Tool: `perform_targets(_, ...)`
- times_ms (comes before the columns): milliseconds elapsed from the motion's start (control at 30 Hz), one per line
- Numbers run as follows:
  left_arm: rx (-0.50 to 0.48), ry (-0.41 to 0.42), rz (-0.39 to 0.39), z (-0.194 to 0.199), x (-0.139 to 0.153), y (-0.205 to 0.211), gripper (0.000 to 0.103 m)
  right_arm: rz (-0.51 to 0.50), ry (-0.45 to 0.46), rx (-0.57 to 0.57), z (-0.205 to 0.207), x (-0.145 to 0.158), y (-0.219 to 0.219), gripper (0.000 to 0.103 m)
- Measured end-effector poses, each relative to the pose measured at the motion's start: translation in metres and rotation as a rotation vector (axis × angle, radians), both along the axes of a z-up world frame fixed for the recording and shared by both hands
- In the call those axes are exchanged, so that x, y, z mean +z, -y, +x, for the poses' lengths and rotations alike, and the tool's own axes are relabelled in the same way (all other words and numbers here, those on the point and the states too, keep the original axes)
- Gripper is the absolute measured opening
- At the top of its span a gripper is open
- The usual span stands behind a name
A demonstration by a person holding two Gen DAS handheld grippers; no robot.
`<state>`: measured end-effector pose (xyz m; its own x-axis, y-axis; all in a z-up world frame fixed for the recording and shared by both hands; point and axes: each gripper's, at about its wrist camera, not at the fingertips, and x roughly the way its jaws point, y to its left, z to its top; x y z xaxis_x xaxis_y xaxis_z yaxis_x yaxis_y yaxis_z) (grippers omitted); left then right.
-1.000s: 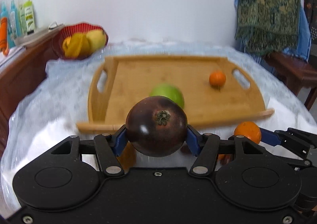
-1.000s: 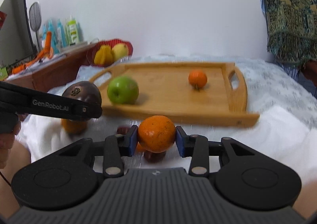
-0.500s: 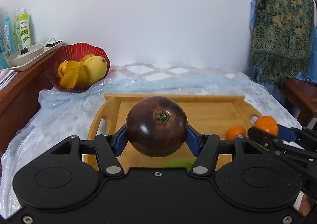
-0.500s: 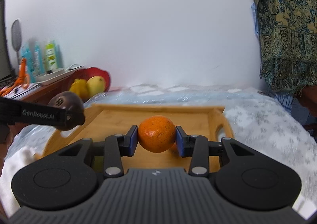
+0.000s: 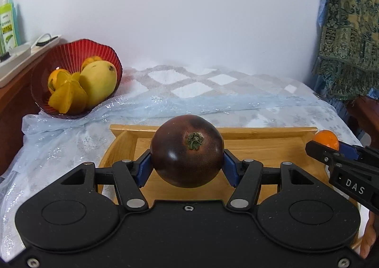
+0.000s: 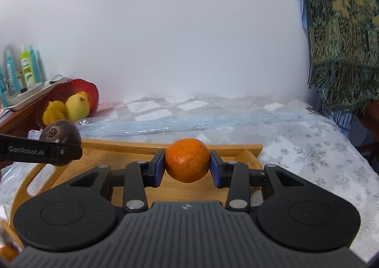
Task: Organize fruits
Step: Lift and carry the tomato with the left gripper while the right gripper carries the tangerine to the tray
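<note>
My left gripper (image 5: pixel 187 162) is shut on a dark purple round fruit (image 5: pixel 187 149) with a green stem cap and holds it above the wooden tray (image 5: pixel 260 147). My right gripper (image 6: pixel 187 166) is shut on an orange (image 6: pixel 187 160) and holds it above the same tray (image 6: pixel 132 147). The right gripper with its orange (image 5: pixel 326 139) shows at the right edge of the left wrist view. The left gripper with the purple fruit (image 6: pixel 62 134) shows at the left of the right wrist view. The tray's floor under both grippers is mostly hidden.
A red bowl (image 5: pixel 71 55) with a mango (image 5: pixel 98 82), a starfruit and an orange stands at the back left on the cloth-covered table (image 5: pixel 201 92). A wooden shelf with bottles (image 6: pixel 23 71) is on the left. A patterned cloth (image 6: pixel 343 31) hangs on the right.
Both grippers have moved forward and up over the tray, still holding their fruits. The green apple and the small orange on the tray have dropped out of view.
</note>
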<state>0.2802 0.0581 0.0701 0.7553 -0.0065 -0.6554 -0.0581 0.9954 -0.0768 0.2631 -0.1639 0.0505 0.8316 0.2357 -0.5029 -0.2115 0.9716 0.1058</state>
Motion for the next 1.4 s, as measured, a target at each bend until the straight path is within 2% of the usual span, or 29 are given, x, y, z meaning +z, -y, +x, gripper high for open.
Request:
perform_targets(400,-0.028,-0.063,-0.025,0.015,-0.025,0.000,0.059,-0.025,-0.082,-0.020,0.035,-0.022,-0.007,0.044)
perform_targets(1400,-0.016,-0.136,-0.005,0.023,-0.042,0.007,0.059,-0.026,-0.177,-0.041,0.049,-0.035,-0.006,0.045)
